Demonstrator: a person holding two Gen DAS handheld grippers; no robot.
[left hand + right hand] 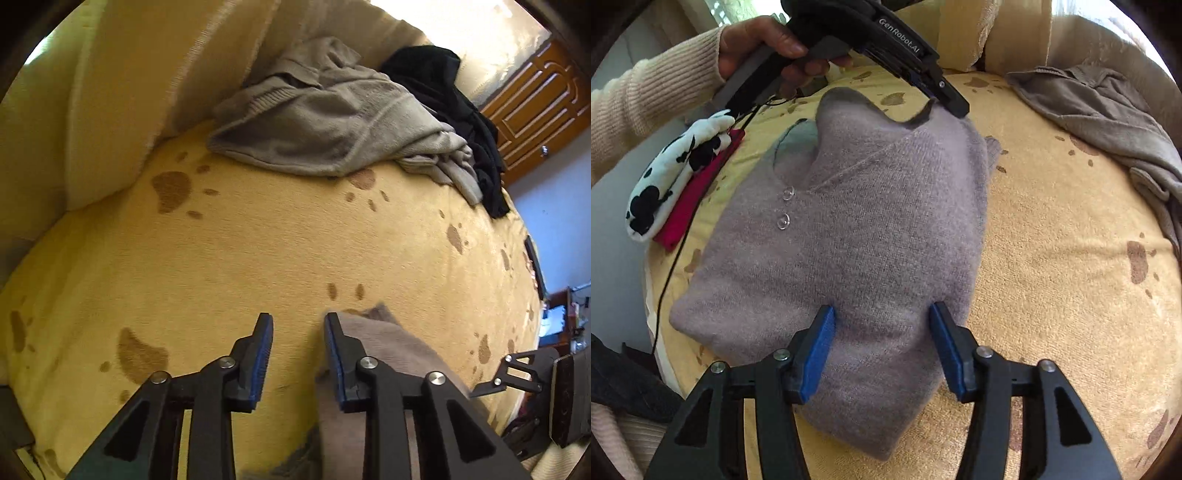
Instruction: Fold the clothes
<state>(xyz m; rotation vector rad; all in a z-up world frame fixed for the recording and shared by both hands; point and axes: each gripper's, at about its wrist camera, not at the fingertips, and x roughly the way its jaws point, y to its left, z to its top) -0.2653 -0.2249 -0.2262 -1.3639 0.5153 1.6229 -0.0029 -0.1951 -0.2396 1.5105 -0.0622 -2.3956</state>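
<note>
A mauve knitted sweater [868,240] with two clear buttons lies folded on the yellow paw-print blanket [1052,277]. My right gripper [882,314] hovers over its near end, jaws open and wide apart, pads off the knit. My left gripper [955,105], held by a hand in a cream sleeve, sits at the sweater's far edge by the collar. In the left wrist view the left gripper [298,323] is open with only blanket between its fingers, and a corner of the sweater [388,343] lies under its right finger.
A heap of grey-beige garments [325,122] and a black garment [458,107] lies at the back of the blanket. A spotted white cloth [672,177] on a red cloth [698,199] sits at the left edge, with a black cable [670,273]. Cream cushions [110,103] stand behind.
</note>
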